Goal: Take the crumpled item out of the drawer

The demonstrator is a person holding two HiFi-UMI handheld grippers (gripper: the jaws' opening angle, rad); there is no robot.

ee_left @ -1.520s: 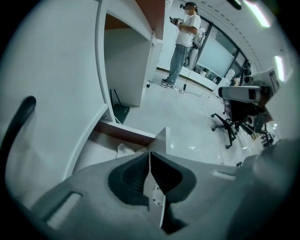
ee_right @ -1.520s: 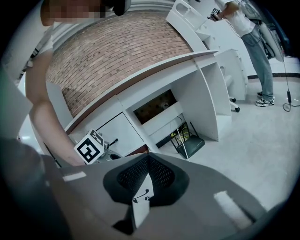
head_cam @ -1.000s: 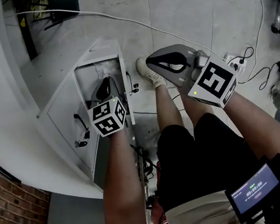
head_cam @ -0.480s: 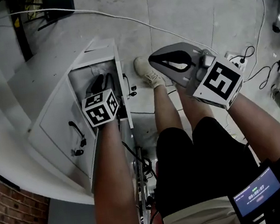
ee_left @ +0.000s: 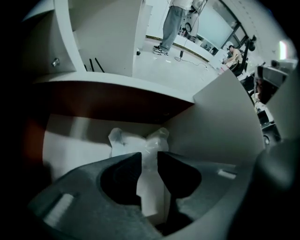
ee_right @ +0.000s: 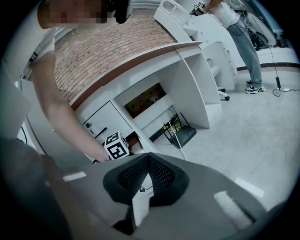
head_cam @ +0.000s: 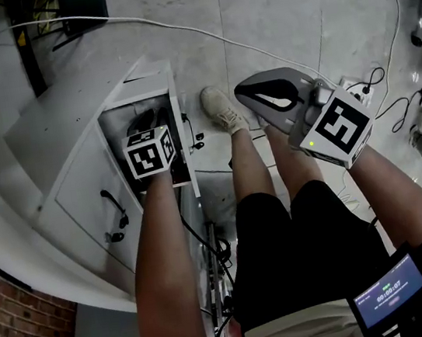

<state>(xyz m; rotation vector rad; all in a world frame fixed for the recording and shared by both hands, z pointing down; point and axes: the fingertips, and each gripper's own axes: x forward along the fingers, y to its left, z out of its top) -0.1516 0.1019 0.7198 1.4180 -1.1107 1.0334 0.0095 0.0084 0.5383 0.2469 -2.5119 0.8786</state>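
The crumpled item (ee_left: 138,139), a pale, translucent wad, lies at the back of the white drawer (ee_left: 70,140). My left gripper (ee_left: 149,158) points steeply down into the drawer, its tips just short of the wad. Its jaws have just been opening and stand a little apart; a strip of the wad shows through the gap, and the pads do not press on it. In the head view its marker cube (head_cam: 149,151) covers the open drawer (head_cam: 181,141), hiding the wad. My right gripper (head_cam: 240,89) hangs over the floor, shut and empty, its tips meeting (ee_right: 147,158).
The drawer sticks out of a white cabinet with a black handle (head_cam: 112,204) on the front beside it. A person's shoe (head_cam: 222,109) stands right of the drawer. A white cable (head_cam: 255,45) crosses the tiled floor, and a power strip (head_cam: 358,88) lies at the right.
My left gripper has sunk lower into the drawer. The right gripper has drifted slightly to the right and down.
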